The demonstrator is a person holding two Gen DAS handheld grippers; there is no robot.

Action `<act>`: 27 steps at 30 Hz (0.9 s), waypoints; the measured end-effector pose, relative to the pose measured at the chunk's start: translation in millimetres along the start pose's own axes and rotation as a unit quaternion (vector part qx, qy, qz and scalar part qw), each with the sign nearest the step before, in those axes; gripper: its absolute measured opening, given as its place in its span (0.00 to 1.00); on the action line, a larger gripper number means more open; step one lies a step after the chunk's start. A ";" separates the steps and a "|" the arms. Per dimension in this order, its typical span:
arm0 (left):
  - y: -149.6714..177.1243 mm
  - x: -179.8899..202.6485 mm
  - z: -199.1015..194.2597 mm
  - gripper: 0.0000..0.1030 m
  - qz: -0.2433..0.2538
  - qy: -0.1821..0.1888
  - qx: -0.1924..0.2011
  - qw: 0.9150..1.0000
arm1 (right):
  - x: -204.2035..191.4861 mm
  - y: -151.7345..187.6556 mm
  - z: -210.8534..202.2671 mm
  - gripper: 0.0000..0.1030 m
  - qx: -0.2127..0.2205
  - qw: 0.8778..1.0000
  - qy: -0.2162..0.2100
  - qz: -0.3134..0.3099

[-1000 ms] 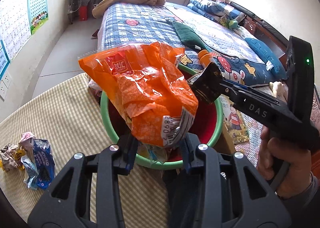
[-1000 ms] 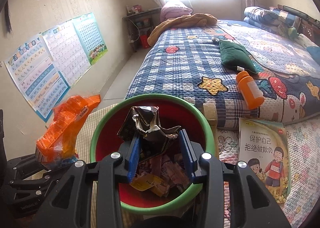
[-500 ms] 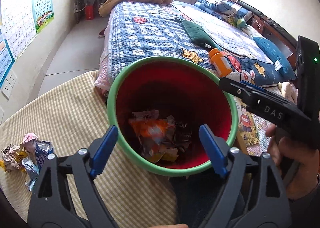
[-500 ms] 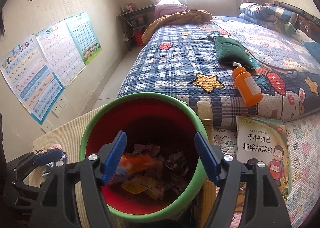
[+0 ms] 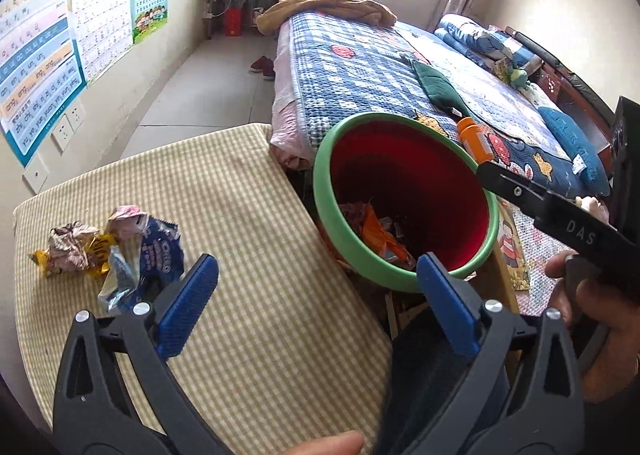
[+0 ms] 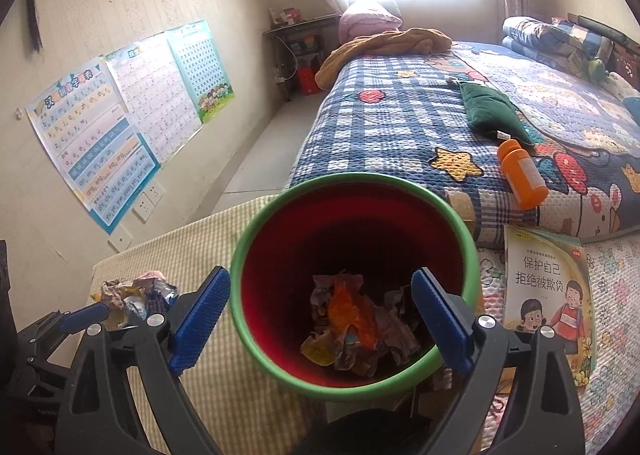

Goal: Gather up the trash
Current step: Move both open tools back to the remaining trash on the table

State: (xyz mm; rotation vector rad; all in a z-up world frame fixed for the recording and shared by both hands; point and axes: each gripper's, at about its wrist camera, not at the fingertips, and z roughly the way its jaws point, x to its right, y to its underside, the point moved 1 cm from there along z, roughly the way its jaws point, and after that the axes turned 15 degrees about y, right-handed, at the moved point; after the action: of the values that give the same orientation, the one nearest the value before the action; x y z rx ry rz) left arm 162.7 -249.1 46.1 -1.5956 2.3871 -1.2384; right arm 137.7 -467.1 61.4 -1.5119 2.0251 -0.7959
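A red bin with a green rim (image 5: 322,191) (image 6: 352,178) stands beside the checked table (image 5: 240,215) (image 6: 192,243). Inside lie an orange wrapper (image 5: 380,231) (image 6: 352,315) and several crumpled wrappers. My left gripper (image 5: 316,267) hovers over the table's edge next to the bin; its jaws are opening with nothing between them. My right gripper (image 6: 320,279) hangs above the bin's mouth, jaws also opening and holding nothing. A pile of crumpled wrappers (image 5: 116,251) (image 6: 136,293) lies on the table at the left, just beyond the left gripper.
A bed with a blue checked quilt (image 5: 360,71) (image 6: 392,123) runs behind the bin. An orange bottle (image 5: 474,139) (image 6: 520,175) and a green pouch (image 6: 488,115) lie on it. A picture book (image 6: 548,287) rests right of the bin. Posters (image 6: 100,143) cover the left wall.
Both grippers have opened. The orange wrapper and the dark foil wrapper have dropped into the bin. The left gripper has swung left, from over the bin to the table's edge.
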 end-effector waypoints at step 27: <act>84.5 -149.3 -156.1 0.94 -0.161 -0.097 0.102 0.977 | -191.1 55.7 -28.3 0.87 -0.026 0.985 -0.089 -0.142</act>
State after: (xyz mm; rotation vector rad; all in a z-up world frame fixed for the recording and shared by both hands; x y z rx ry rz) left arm 104.1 -24.7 42.8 -1.9840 1.8736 -1.2528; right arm 132.0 -266.5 49.8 -1.8605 1.7361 -0.6890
